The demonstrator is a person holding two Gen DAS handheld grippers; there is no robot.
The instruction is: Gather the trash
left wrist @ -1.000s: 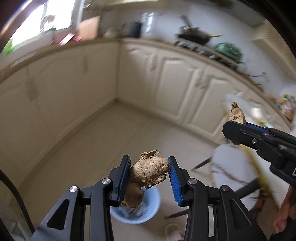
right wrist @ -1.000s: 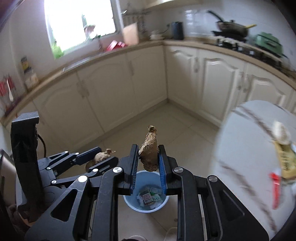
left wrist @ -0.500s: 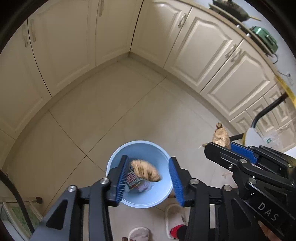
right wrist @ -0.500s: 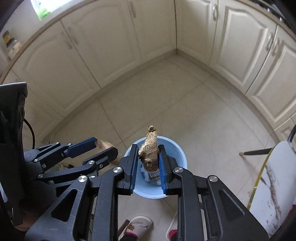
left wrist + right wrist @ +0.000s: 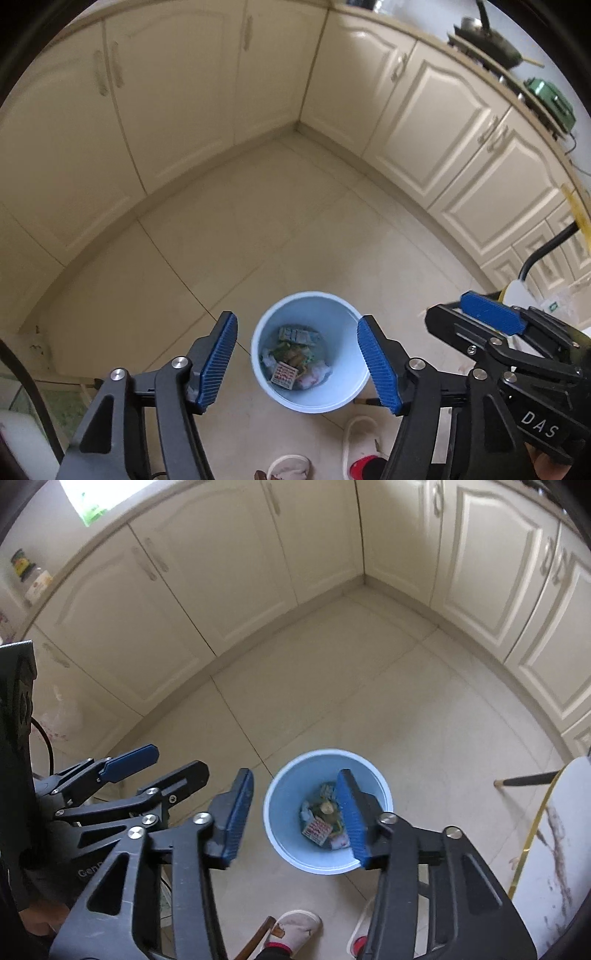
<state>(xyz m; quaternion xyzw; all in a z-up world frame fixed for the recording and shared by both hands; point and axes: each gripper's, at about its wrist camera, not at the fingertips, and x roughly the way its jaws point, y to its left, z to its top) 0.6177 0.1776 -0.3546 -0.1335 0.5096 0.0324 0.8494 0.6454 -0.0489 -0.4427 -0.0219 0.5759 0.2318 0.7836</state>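
Note:
A light blue trash bin [image 5: 269, 332] stands on the tiled floor with several wrappers and scraps [image 5: 291, 358] in its bottom. My left gripper [image 5: 297, 360] is open and empty right above the bin, which shows between its blue pads. My right gripper [image 5: 295, 812] is open and empty too, above the same bin [image 5: 284, 794]. The right gripper [image 5: 491, 317] also shows at the right of the left wrist view. The left gripper [image 5: 147, 768] shows at the left of the right wrist view.
Cream kitchen cabinets [image 5: 184, 92] run along two walls and meet in a corner. A white table edge with a yellow rim [image 5: 554, 830] and a dark chair leg [image 5: 524, 779] stand at the right. My slippered feet [image 5: 295, 930] are below the bin.
Both grippers tilted down over the bin and opened. The two brown crumpled lumps they held are gone from the jaws and dropped into the bin.

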